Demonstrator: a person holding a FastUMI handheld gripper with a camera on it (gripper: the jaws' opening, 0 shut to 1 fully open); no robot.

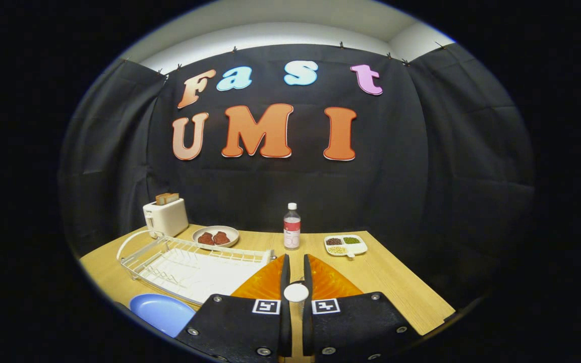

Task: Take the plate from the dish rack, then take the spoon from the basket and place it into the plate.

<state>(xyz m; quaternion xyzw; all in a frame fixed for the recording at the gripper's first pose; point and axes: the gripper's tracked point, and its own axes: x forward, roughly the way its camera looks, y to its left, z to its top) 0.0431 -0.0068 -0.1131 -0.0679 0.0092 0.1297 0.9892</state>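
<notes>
In the gripper view, our tool [295,275] pinches the spoon [296,292], its fingers nearly together. The blue plate [162,311] lies at the table's [396,282] near left edge beside the dish rack [189,264]. We judge the placing step next: swing left, lower, release.

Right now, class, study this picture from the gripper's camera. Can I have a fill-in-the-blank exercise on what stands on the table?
1. The toaster holds slices of ___.
2. The blue plate lies right beside the white wire ___.
3. The divided dish beyond the fingers has ___ compartments.
4. The hand-held gripper has its fingers close together, with a small round thing of ___ colour between them.

Missing words: bread; dish rack; three; white.
</notes>
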